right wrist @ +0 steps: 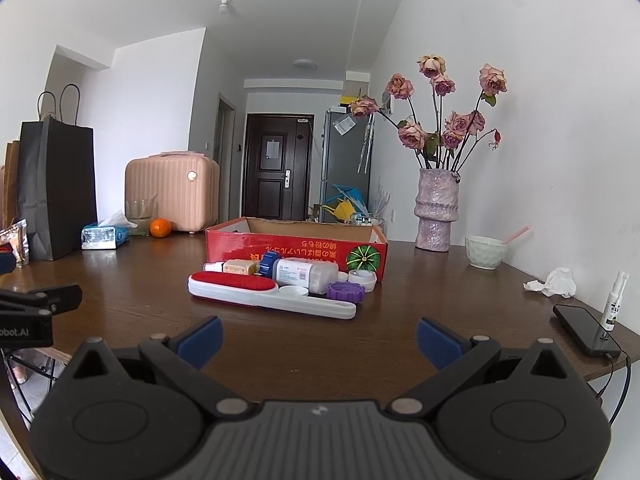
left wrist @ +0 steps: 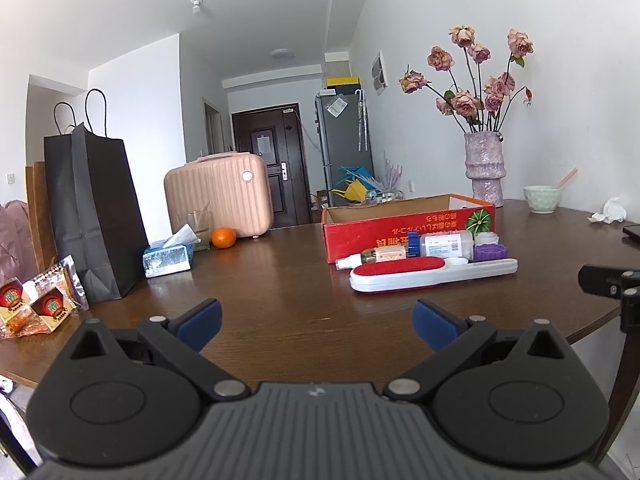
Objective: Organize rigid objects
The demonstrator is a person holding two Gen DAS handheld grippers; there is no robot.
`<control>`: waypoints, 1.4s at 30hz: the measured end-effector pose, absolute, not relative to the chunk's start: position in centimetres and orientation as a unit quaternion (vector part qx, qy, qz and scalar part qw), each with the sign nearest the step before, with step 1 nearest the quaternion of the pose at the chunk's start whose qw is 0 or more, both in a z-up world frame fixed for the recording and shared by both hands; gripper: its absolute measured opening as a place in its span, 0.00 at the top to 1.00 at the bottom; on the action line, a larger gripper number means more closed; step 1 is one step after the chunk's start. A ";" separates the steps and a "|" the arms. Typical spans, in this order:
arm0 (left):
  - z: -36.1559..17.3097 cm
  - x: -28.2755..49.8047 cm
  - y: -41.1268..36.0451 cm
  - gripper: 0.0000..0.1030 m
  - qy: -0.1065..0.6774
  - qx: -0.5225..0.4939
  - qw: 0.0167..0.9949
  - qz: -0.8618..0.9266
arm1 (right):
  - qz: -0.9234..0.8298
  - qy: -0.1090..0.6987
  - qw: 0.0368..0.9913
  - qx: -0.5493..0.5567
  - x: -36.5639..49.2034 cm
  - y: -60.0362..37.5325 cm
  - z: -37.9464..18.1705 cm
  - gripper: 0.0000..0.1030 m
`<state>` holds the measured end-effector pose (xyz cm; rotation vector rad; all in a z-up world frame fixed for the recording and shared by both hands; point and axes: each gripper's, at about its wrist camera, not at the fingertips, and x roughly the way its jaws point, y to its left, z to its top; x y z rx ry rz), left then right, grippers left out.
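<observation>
Both tongs wide apart, nothing held, both low over the near edge of the dark wood bench (left wrist: 280, 280). Left tongs (left wrist: 316, 322) w/ blue pads (left wrist: 200, 318); right tongs (right wrist: 319, 334) same build.

Task things sit mid-bench in a tight cluster, just in front of the red cardboard box (right wrist: 296, 250), which is open-topped w/ upside-down print. Nearest: white lint brush (right wrist: 272, 294) w/ red pad, lying flat, handle to the right. Behind it, touching or nearly so: small spray bottle (right wrist: 230, 267) on its side at left, white pill bottle (right wrist: 306, 276) w/ blue cap on its side in the middle, purple ridged lid (right wrist: 346, 292) and a white jar (right wrist: 362, 279) at right. A flat white cap (right wrist: 294, 291) sits between brush and pill bottle, prob. resting on the brush handle; hard to tell.

Far left: black paper bag (left wrist: 94, 216), tissue pack (left wrist: 168, 258), orange (left wrist: 223, 237), pink case (left wrist: 218, 196). Far right: vase of dried roses (right wrist: 436, 210), pale green bowl (right wrist: 486, 252), crumpled tissue (right wrist: 554, 282). Near right edge: black phone (right wrist: 586, 330) and an upright white spray bottle (right wrist: 614, 300).
</observation>
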<state>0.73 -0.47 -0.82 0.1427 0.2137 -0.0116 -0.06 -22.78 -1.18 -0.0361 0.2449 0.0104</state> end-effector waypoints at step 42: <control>0.2 17.1 -0.6 0.00 0.233 0.003 0.971 -0.056 | 0.019 0.188 0.982 0.027 14.4 -27.3 -0.8 0.00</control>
